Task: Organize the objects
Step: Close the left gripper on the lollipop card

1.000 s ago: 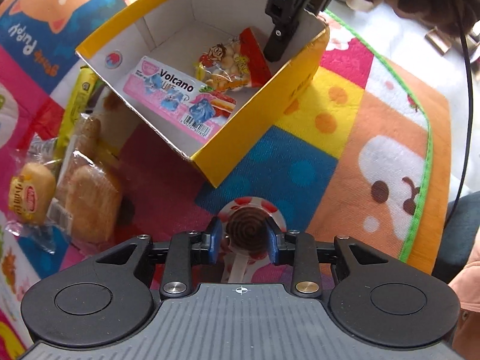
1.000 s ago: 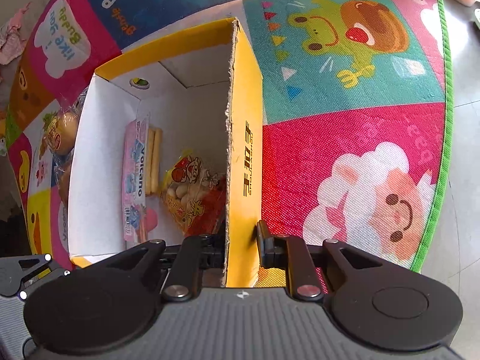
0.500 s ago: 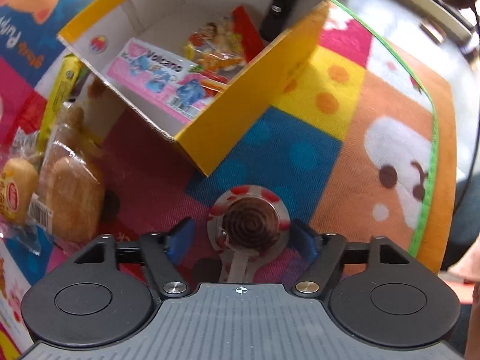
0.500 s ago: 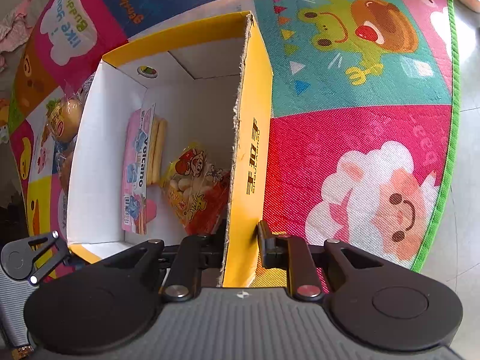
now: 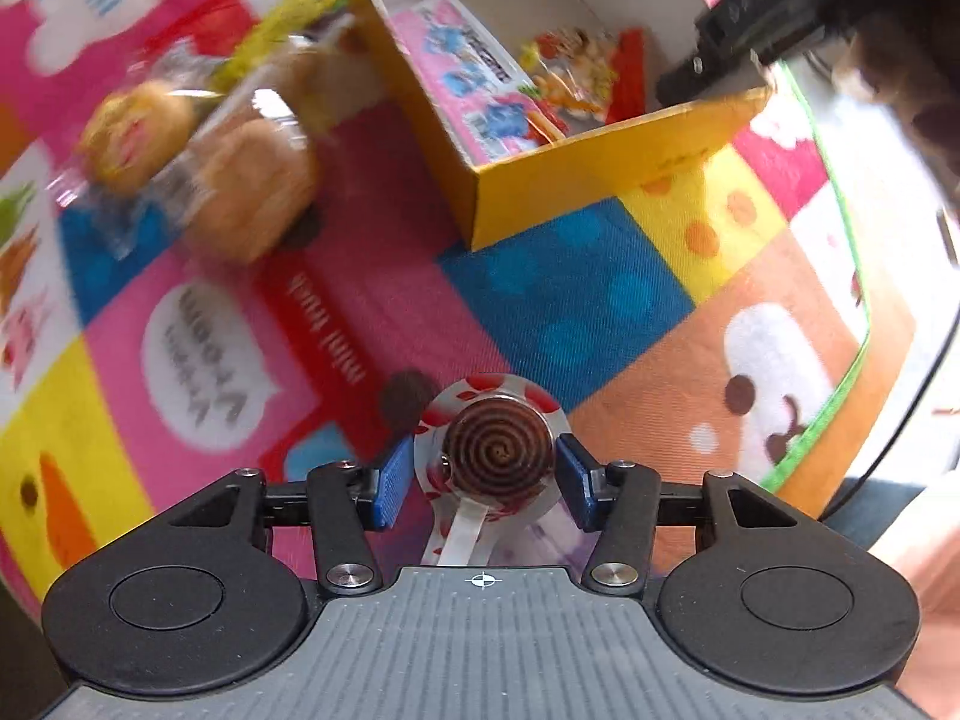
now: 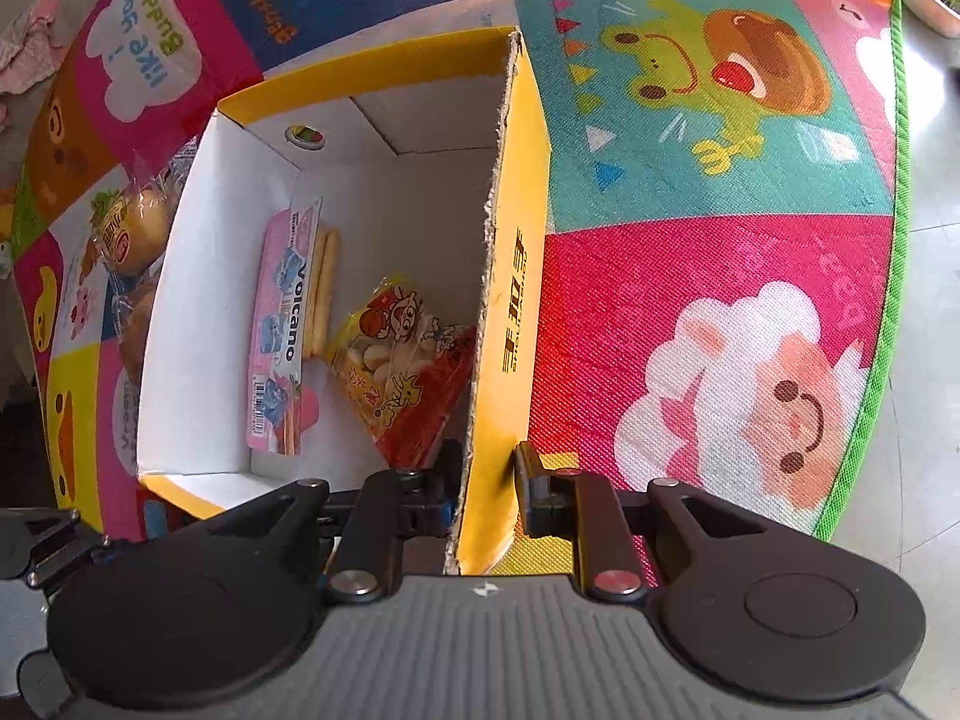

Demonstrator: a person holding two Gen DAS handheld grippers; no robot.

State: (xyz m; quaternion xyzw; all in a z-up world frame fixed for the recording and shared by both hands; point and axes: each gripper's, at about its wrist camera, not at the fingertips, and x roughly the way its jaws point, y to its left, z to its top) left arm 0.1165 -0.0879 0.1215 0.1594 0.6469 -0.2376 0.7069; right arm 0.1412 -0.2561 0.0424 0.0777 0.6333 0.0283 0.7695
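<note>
My left gripper (image 5: 485, 483) hangs straight over the wrapped swirl lollipop (image 5: 499, 449), which lies flat on the play mat (image 5: 570, 294) a little way short of the near corner of the yellow box (image 5: 576, 180). A second ago the blue pads were pinched tight on the candy disc; they then sprang wide, and they have just been closing again. Now they stand half-open either side of the disc, the right pad just beside its edge, the left a sliver off, neither pressing as far as I can see. So the lollipop is between the jaws but not held. The view has also swung round the candy, and the box and the bread packets (image 5: 240, 180) sit at a new angle, so I read this as a re-grip at a better roll rather than a drop.

My right gripper (image 6: 489, 489) is narrow, clamped on the box's side wall (image 6: 510, 300), one finger inside and one outside, just as before, keeping it steady. Inside already lie the pink Volcano pack (image 6: 279, 336) and the cartoon snack bag (image 6: 396, 372). I judge the lollipop is next to go in, with the bread packets beside the box still to follow
</note>
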